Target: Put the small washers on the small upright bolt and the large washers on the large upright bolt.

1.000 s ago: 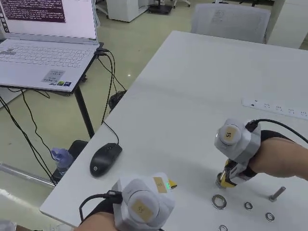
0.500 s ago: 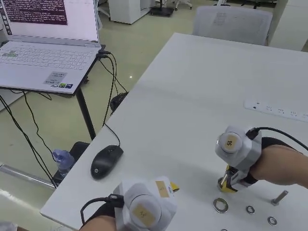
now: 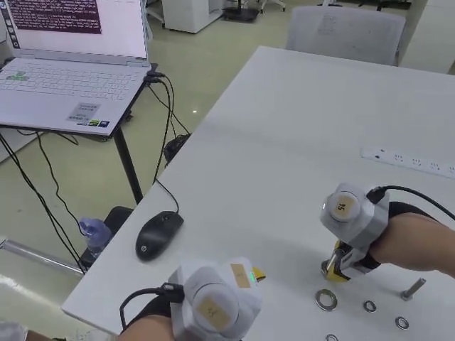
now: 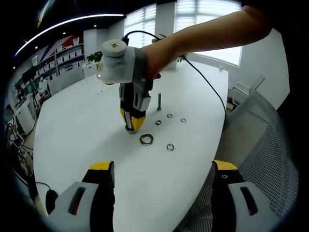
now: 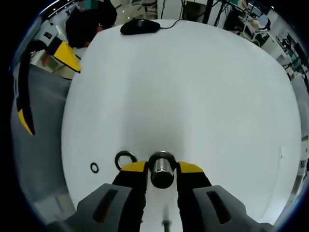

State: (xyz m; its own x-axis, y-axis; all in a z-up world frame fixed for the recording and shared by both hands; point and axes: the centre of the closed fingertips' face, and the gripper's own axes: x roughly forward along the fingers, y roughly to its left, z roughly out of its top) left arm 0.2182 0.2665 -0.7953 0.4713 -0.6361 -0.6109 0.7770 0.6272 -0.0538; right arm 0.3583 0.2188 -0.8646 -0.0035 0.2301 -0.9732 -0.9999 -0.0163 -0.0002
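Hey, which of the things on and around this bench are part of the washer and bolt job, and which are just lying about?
Job: large bolt, gripped in the right tongs; small bolt; large washer; small washers; left tongs, open.
Lying about: mouse; laptop; power strip; chair; bottle on the floor.

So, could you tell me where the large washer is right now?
In the head view the large washer lies flat on the white table, just on the person's side of the right claw, with a small washer to its right.
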